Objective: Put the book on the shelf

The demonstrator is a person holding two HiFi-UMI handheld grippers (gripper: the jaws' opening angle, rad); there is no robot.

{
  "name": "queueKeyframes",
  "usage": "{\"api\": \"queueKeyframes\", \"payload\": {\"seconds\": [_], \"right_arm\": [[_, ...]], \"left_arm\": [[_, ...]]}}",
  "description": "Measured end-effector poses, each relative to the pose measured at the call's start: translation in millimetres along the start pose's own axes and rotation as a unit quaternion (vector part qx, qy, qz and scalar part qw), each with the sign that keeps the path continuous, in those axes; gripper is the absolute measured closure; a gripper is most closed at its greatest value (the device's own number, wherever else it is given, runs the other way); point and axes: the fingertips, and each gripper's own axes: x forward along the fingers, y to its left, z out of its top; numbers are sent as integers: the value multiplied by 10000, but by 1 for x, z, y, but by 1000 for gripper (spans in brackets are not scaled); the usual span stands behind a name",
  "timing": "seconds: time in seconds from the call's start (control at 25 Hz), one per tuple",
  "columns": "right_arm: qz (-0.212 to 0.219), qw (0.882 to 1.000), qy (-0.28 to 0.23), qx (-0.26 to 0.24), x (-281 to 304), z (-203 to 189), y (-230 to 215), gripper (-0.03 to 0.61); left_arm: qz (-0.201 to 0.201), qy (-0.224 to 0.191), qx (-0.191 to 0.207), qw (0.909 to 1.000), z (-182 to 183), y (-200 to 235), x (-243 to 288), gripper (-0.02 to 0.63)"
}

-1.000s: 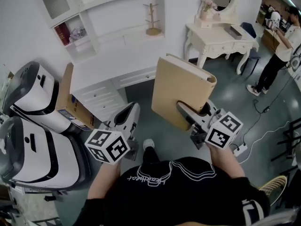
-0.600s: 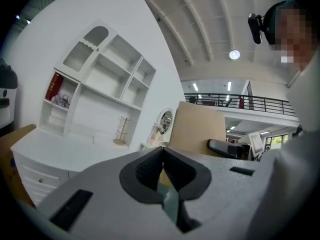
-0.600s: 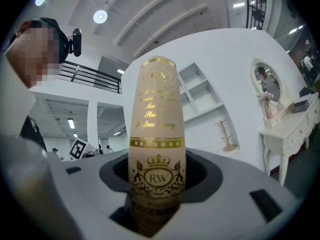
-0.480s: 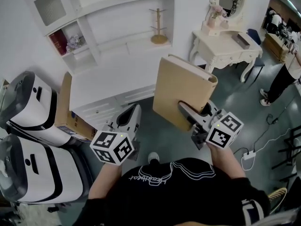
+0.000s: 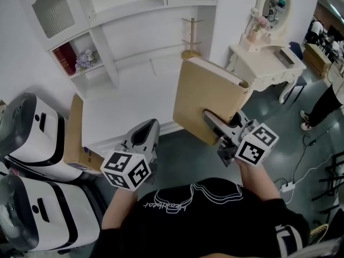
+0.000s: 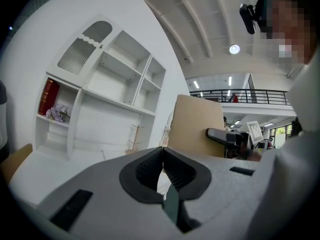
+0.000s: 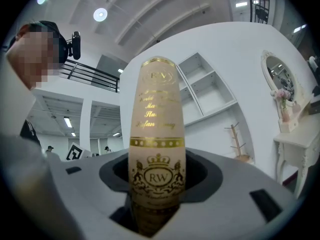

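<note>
- Far left, in the white shelf (image 5: pixel 110 58): red book (image 5: pixel 64 58), purple flowers (image 5: pixel 85 59).
- Near left: left gripper (image 5: pixel 146 130), jaws squeezed together, nothing between.
- Middle: tan book (image 5: pixel 201 101), upright in the air, near the shelf, not on it.
- Near right: right gripper (image 5: pixel 214 127), jaws clamped on the tan book's covers.
- Far right: white dressing table (image 5: pixel 263 63).

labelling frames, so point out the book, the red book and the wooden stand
book (image 5: pixel 205 94), head view, middle of its tan cover
red book (image 5: pixel 65 58), head view, its red side
wooden stand (image 5: pixel 192 36), head view, its upright pole
</note>
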Motion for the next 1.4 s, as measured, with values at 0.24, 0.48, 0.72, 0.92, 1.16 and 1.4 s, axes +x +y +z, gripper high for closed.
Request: {"api": "queueKeyframes", "payload": {"seconds": [0.24, 0.48, 0.72, 0.92, 1.16, 1.4], "right_arm": [[-76, 9998, -81, -190, 36, 13, -17, 351], [-58, 9997, -140, -180, 73, 24, -42, 351], [-11, 9994, -214, -280, 128, 39, -75, 351], [37, 9991, -281, -310, 182, 54, -109, 351], [79, 9980, -427, -468, 242, 80, -145, 351], [127, 9953, -552, -786, 286, 114, -169, 351]], "left_arm": [[-39, -58, 10, 10000, 11, 29, 19, 609], [73, -76, -11, 9999, 15, 61, 41, 609], [109, -70, 1, 9999, 29, 104, 76, 609], [110, -3, 20, 9999, 45, 148, 116, 609], [76, 64, 12, 9999, 61, 197, 161, 609], [161, -125, 95, 9997, 92, 231, 191, 609]]}}
